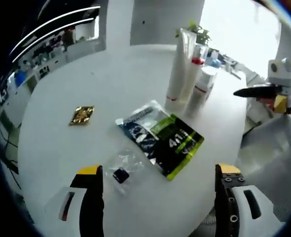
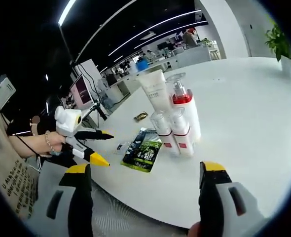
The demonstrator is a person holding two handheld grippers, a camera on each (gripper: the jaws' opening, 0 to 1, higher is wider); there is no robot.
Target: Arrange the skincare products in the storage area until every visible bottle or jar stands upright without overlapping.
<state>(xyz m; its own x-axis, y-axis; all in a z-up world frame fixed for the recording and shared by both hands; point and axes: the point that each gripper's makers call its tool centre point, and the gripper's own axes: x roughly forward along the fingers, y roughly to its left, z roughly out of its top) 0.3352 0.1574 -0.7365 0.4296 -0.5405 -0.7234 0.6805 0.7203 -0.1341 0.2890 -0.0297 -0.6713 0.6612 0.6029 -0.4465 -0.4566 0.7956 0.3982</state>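
A cluster of white skincare containers stands upright on the round white table point(image 1: 111, 74): a tall tube point(image 1: 179, 64), a red-banded pump bottle point(image 1: 195, 69) and a shorter bottle point(image 1: 204, 85). In the right gripper view the tube point(image 2: 155, 91) and pump bottle point(image 2: 182, 106) stand behind two small bottles point(image 2: 161, 129) point(image 2: 183, 132). My left gripper point(image 1: 159, 170) is open and empty over the table's near edge, by flat sachets. My right gripper point(image 2: 145, 168) is open and empty, well short of the bottles. The left gripper point(image 2: 105, 147) shows at left; the right gripper point(image 1: 266, 97) shows at right.
Flat on the table lie a green-black sachet point(image 1: 177, 140), a blue-white sachet point(image 1: 140, 123), a small clear packet point(image 1: 123, 170) and a gold packet point(image 1: 82, 114). A potted plant point(image 2: 281, 44) stands at the far edge. A person's hand point(image 2: 47, 140) holds the left gripper. Grey mesh point(image 1: 269, 148) lies beside the table.
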